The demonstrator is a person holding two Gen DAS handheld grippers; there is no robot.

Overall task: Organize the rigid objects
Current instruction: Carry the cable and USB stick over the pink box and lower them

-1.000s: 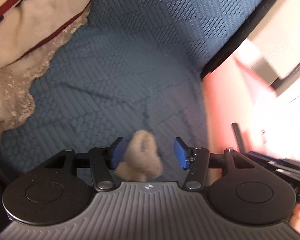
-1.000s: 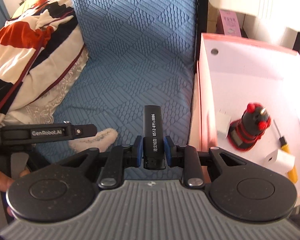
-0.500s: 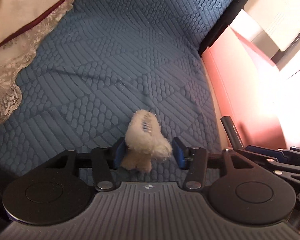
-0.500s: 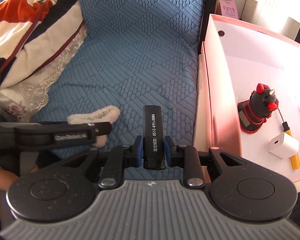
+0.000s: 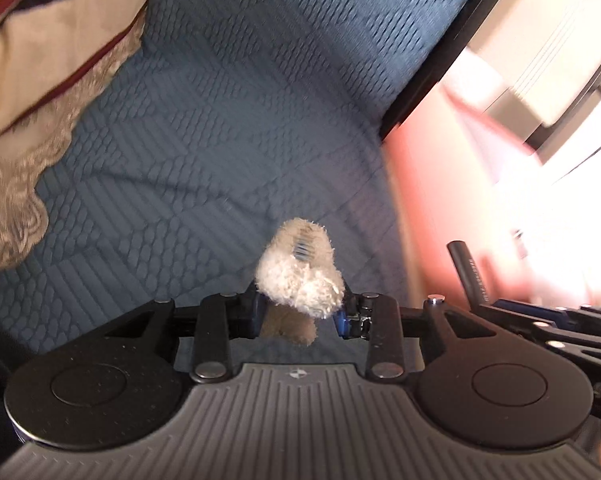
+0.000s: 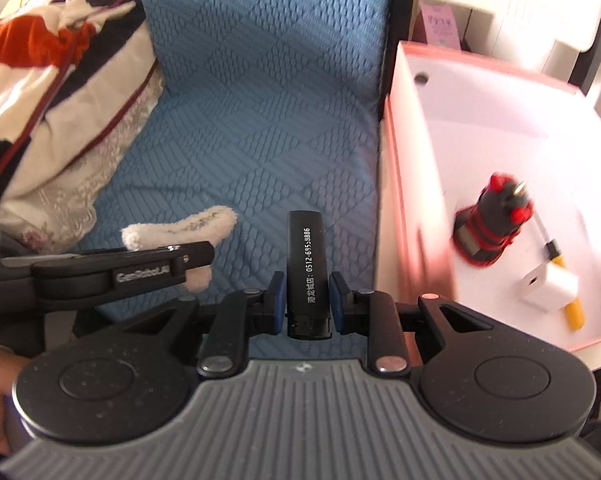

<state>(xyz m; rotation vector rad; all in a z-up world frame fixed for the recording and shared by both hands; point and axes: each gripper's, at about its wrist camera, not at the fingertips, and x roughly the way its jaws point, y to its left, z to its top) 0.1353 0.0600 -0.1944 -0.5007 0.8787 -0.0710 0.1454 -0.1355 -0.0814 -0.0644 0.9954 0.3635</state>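
Note:
My left gripper (image 5: 300,314) is shut on a fluffy cream plush item (image 5: 300,276) and holds it above the blue quilted bed cover (image 5: 228,128). The plush also shows in the right wrist view (image 6: 188,226), sticking out past the left gripper's arm. My right gripper (image 6: 305,304) is shut on a black lighter (image 6: 305,268) with white printed digits, held upright beside the pink box (image 6: 396,208). The lighter's tip shows in the left wrist view (image 5: 466,268).
The pink box's white inside holds a red and black toy (image 6: 494,220), a white charger block (image 6: 550,286) and a yellow-handled tool (image 6: 572,312). A patterned blanket with lace trim (image 6: 60,92) lies on the left of the bed. White furniture (image 6: 540,8) stands behind the box.
My left gripper's jaws closed on the plush item and lifted it off the bed cover. My right gripper kept its hold on the lighter and shifted slightly beside the box.

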